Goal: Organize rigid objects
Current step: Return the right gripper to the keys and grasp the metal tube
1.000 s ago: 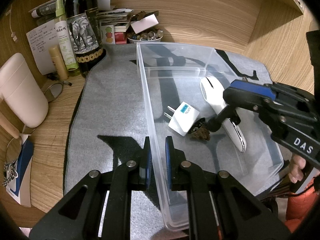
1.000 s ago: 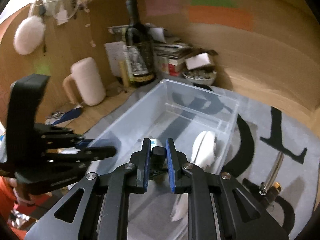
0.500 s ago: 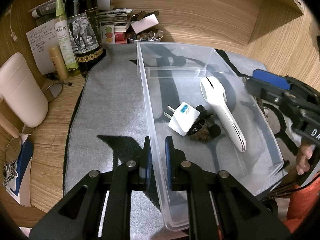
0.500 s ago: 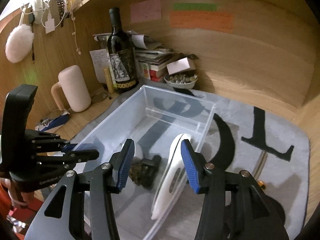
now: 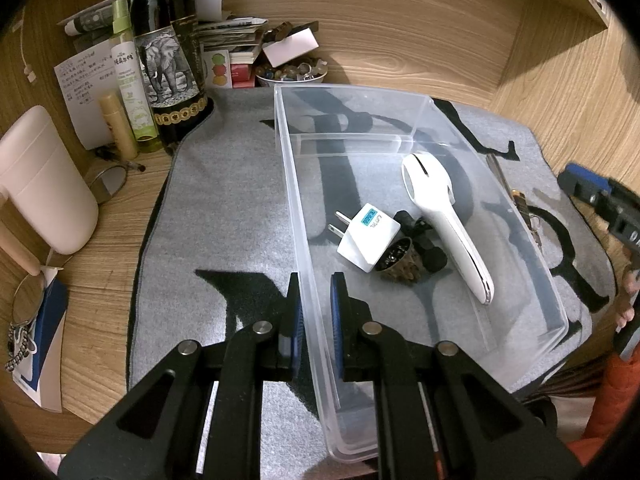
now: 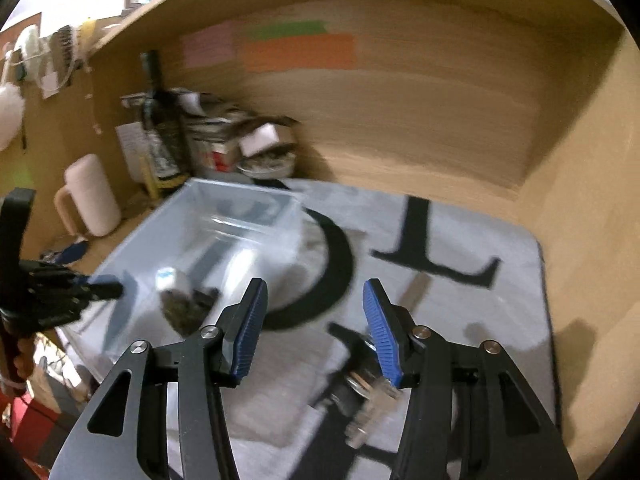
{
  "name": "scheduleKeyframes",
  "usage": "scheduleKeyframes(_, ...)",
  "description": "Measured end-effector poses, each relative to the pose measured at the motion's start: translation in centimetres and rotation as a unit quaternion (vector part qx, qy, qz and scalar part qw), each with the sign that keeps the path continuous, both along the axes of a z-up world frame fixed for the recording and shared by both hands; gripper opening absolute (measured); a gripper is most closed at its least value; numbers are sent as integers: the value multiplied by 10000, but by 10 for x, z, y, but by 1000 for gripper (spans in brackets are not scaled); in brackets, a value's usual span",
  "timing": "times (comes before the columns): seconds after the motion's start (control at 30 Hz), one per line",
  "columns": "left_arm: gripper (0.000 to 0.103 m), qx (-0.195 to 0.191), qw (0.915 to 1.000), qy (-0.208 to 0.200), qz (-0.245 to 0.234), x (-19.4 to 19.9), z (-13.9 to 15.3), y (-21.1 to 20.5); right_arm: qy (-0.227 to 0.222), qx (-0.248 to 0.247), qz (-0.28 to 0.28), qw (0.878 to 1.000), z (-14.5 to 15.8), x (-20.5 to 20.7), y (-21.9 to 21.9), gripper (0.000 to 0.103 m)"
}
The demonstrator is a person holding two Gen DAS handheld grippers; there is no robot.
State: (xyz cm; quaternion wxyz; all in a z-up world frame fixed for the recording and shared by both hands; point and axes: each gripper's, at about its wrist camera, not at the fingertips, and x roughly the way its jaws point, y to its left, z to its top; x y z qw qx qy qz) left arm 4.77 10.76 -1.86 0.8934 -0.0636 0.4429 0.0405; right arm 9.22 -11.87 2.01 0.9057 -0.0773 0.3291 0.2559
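Observation:
A clear plastic bin (image 5: 420, 98) lies on the grey mat. My left gripper (image 5: 316, 308) is shut on the bin's near left wall, one finger on each side of it. Inside the bin lie a white handheld device (image 5: 444, 216), a white plug adapter (image 5: 368, 238) and a dark cone-shaped piece with a black clip (image 5: 404, 266). My right gripper (image 6: 314, 300) is open with nothing between its fingers, above the mat to the right of the bin (image 6: 240, 216). A metal tool with a brass part (image 6: 372, 392) lies blurred on the mat just below it.
Against the wooden back wall stand a dark wine bottle (image 5: 168, 60), a green spray bottle (image 5: 130, 80), a white jug (image 5: 44, 184), stacked papers and a bowl of beads (image 5: 292, 74). A wooden side wall (image 6: 580, 240) closes off the right. A person's hand (image 5: 628, 280) shows at the right edge.
My right gripper let go of the dark piece inside the bin, opened, and drew back to the right over the mat. The left gripper kept its hold on the bin wall.

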Motion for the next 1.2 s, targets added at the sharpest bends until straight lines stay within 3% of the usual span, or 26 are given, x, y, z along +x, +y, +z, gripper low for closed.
scheduleKeyframes(0.43,11,0,10000,-2,-6,0,0,0,899,-660,-592,9920,-79,13,-39,47)
scheduleKeyframes(0.9,11,-3,10000,-3,-6,0,0,0,1039,-400,-820,9904,-79,21,-57,42)
scheduleKeyframes(1.07,11,-2,10000,-3,-9,0,0,0,888,-746,-639,9912,-85,21,-37,43)
scheduleKeyframes(1.2,11,-25,10000,-6,-10,-1,0,2,861,-637,-656,9921,-85,25,-37,27)
